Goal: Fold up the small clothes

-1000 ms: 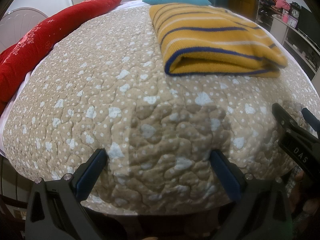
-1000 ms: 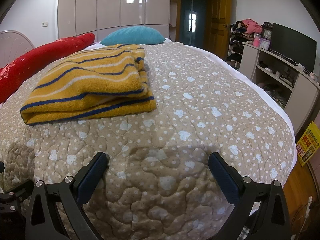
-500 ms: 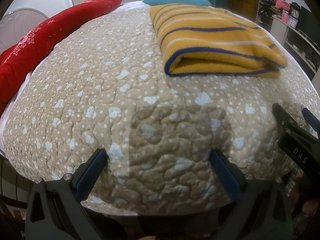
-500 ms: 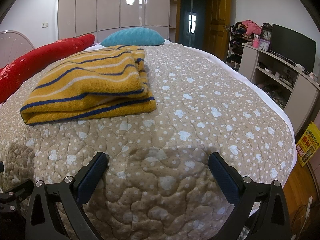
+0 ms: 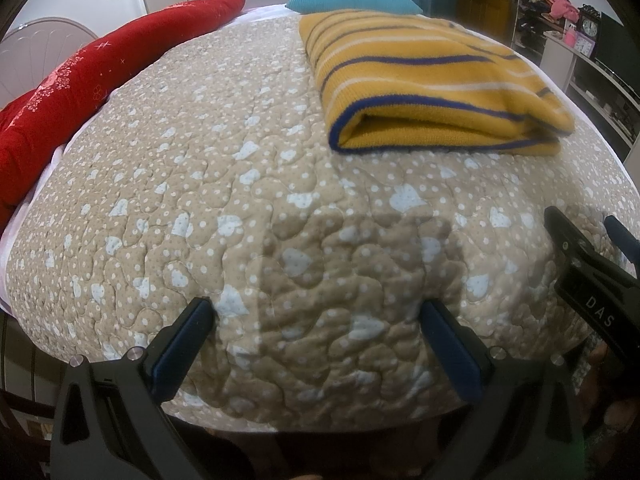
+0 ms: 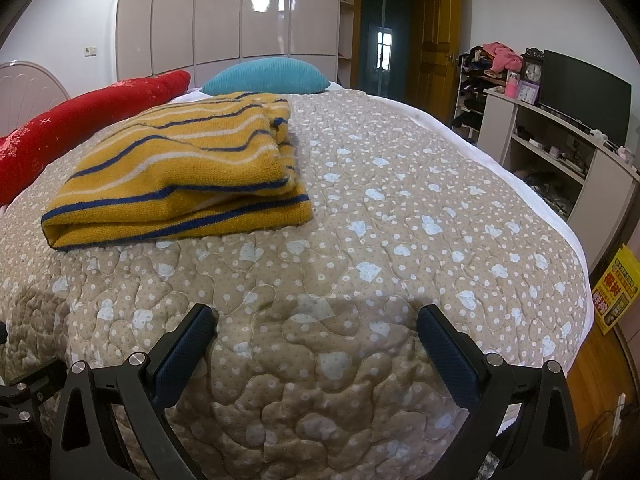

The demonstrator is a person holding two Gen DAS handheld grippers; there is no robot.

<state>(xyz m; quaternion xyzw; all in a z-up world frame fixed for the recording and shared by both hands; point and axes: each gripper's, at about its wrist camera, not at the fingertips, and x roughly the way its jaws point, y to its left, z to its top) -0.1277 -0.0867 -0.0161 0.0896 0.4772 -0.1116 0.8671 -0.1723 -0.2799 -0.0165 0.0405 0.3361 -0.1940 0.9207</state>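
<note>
Your left gripper [image 5: 316,320] and right gripper [image 6: 316,326] both hover with fingers spread wide and nothing between them, low over the near edge of the quilt [image 6: 400,208]. The sweater [image 6: 180,168], yellow with blue and white stripes, lies folded in a neat rectangle on the quilt farther in, apart from both grippers. Nothing has shifted since a second ago; there are no containers nearby.
</note>
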